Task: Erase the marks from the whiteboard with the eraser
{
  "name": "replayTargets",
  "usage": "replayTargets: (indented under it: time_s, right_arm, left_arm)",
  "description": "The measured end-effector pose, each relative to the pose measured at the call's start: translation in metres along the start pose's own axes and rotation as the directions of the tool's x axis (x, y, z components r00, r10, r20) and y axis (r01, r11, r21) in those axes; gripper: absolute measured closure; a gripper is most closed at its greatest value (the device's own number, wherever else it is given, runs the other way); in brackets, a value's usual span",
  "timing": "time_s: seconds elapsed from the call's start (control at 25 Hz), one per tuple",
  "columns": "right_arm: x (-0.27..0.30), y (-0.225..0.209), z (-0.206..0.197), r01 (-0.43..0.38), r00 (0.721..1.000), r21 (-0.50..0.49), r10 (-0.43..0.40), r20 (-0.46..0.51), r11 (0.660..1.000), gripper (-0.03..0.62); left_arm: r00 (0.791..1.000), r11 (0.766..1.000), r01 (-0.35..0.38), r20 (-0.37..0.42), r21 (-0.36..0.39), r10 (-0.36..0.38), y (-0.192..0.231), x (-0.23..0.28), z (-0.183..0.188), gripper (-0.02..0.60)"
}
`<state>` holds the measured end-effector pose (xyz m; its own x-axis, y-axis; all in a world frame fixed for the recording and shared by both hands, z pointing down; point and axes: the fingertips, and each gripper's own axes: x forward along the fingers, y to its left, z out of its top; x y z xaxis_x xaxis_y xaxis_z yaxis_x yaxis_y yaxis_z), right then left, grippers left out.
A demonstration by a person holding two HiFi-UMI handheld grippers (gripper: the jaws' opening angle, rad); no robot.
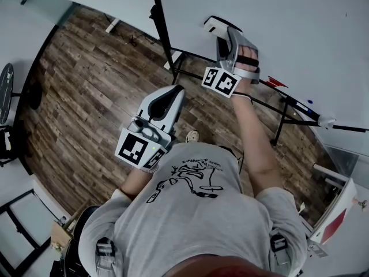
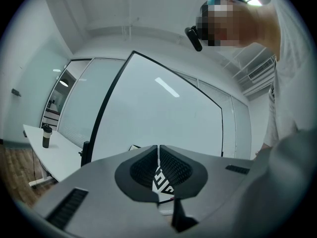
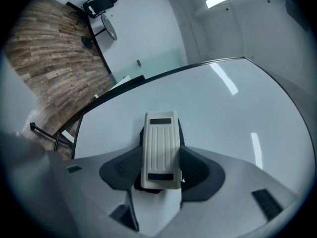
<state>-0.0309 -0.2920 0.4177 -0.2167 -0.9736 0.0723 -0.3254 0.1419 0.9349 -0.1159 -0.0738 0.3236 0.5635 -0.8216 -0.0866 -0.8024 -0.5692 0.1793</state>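
- cream ribbed plastic is what the right gripper view shows first: the back of the oblong whiteboard eraser (image 3: pixel 159 143), pinched by its long sides in the right tool (image 3: pixel 159 168), with its dark felt face turned away toward the board.
- the felt seems to lie flat on the large white black-framed whiteboard (image 3: pixel 223 128); i cannot tell whether it is pressing or only just touching.
- in the head view the right tool (image 1: pixel 226 36) is held up at arm's reach, and the eraser sits low on the board near its left edge.
- the left tool (image 2: pixel 158 155) has its ribbed pads pressed together on nothing and hangs back by the person's chest, well apart from the board.
- no pen marks show on the stretch of board around the eraser in any view.
- judged step: wiping is in hand, or close to its end.
- the next move likely calls for flat, even pressure and broad strokes across the surface, with a look over the rest of the board for any marks left.
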Motion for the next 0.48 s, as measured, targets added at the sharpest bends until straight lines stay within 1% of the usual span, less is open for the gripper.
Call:
replayTargets:
  time_s: [0.2, 0.32, 0.4, 0.48]
  right_arm:
    - [0.007, 0.036, 0.0, -0.07, 0.998, -0.03, 0.07, -0.007, 0.997, 0.352]
    - [0.009, 0.054, 0.002, -0.14, 0.99, -0.029, 0.139, -0.024, 0.99, 0.352]
    - [0.005, 0.065, 0.005, -0.204, 0.979, 0.0, 0.204, -0.02, 0.979, 0.353]
    - [-0.005, 0.072, 0.009, -0.252, 0.968, 0.052, 0.252, 0.005, 0.966, 0.353]
  left_arm:
    - [1.0, 1.0, -0.003, 0.002, 0.007, 0.003, 0.0, -0.006, 0.003, 0.551]
    - [1.0, 1.0, -0.015, 0.0, 0.017, 0.015, 0.002, -0.012, 0.007, 0.551]
    - [1.0, 1.0, -0.026, -0.004, 0.017, 0.027, 0.003, -0.016, 0.007, 0.551]
    - [0.999, 0.999, -0.033, -0.005, 0.014, 0.033, 0.003, -0.02, 0.006, 0.551]
